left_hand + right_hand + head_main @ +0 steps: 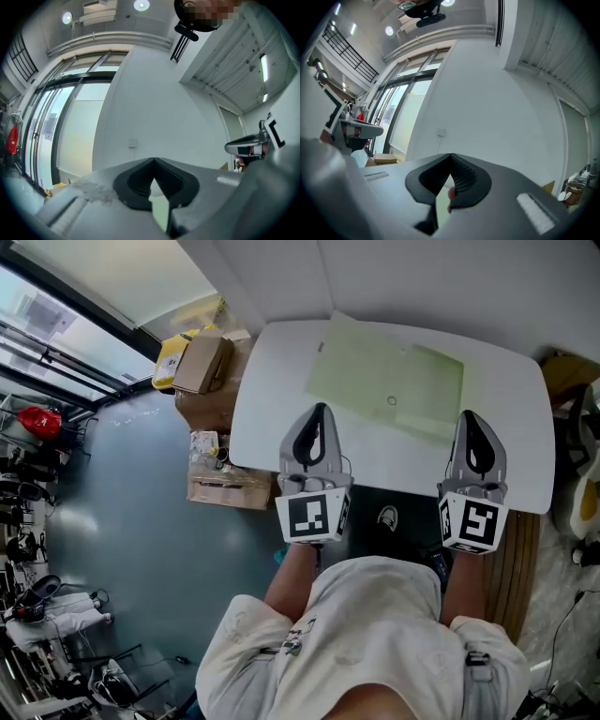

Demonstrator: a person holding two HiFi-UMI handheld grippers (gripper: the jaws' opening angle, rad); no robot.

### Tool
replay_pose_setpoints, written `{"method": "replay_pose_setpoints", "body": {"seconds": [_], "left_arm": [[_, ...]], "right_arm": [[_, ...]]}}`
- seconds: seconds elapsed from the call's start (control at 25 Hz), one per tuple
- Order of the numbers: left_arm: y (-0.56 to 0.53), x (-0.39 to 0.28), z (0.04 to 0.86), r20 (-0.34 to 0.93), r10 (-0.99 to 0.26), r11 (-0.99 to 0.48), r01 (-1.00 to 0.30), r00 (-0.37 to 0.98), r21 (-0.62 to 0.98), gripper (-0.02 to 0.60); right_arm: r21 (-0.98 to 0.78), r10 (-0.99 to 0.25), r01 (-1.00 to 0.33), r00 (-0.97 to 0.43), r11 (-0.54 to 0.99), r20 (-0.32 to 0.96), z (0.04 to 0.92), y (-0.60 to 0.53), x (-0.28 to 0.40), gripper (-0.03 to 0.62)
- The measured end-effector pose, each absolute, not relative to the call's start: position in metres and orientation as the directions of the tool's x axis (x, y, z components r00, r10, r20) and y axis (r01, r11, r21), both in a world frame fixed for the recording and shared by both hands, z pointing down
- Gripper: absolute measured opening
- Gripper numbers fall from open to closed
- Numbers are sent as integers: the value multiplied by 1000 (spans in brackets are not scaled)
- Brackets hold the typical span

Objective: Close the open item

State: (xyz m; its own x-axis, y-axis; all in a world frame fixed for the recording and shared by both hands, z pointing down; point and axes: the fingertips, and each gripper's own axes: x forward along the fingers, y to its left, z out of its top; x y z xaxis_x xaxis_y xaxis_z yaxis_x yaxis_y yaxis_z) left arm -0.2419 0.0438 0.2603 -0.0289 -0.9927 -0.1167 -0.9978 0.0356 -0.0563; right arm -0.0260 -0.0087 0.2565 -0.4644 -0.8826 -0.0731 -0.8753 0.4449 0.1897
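Note:
A flat pale green item (389, 381) lies on the white table (281, 362), with a small round fastener (392, 400) near its middle; I cannot tell whether it is open. My left gripper (319, 411) is held near the table's front edge, tips together, nothing between them. My right gripper (472, 418) stands level with it to the right, also shut and empty. Both point up and away from the green item. The left gripper view shows my left gripper (153, 160) against a white wall. The right gripper view shows my right gripper (451, 155) against the same wall.
Cardboard boxes (211, 381) and a yellow packet (172, 357) sit on the floor left of the table. A wooden strip (518, 559) runs along the floor at the right. Tall glass doors (51, 126) stand to the left of the wall.

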Motion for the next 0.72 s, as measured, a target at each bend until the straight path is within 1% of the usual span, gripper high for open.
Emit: {"method": "replay_pose_setpoints", "body": {"seconds": [0.24, 0.44, 0.6, 0.72], "left_arm": [[-19, -222, 255, -109, -993, 39, -997, -32, -69, 2], [-40, -208, 257, -111, -992, 66, -996, -61, -51, 2], [-58, -209, 259, -96, -992, 91, -992, -83, -87, 2], [-68, -222, 263, -92, -991, 103, -988, -93, -113, 2]], "right_arm": [[164, -888, -883, -455, 440, -71, 255, -70, 0, 2], [145, -882, -880, -466, 452, -76, 261, -94, 16, 2], [132, -869, -867, -491, 480, -69, 262, -119, 17, 2], [128, -860, -859, -506, 495, -68, 261, -136, 6, 2]]}}
